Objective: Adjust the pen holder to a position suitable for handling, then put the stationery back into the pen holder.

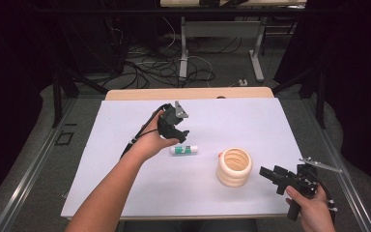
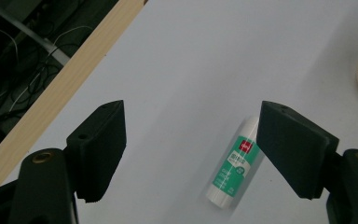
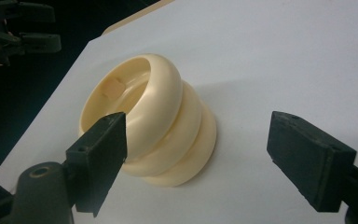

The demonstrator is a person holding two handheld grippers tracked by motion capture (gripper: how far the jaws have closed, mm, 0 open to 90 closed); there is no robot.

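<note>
- Nearest us, the right gripper (image 1: 269, 174) waits just right of the cream ringed holder (image 1: 235, 167), jaws wide apart and aimed at it, likely to steady or grab it.
- Left of the holder, the glue stick (image 1: 184, 150) lies flat on the white table (image 1: 241, 123).
- Beyond, the left gripper (image 1: 181, 137) hangs over the stick, jaws spread; its right jaw hides the cap end.

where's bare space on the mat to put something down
Free: the far right of the mat, beyond the ringed cup; the near left, under the forearm. Crowded: the middle, where the left gripper, glue stick and cup cluster, with the right gripper beside the cup.
</note>
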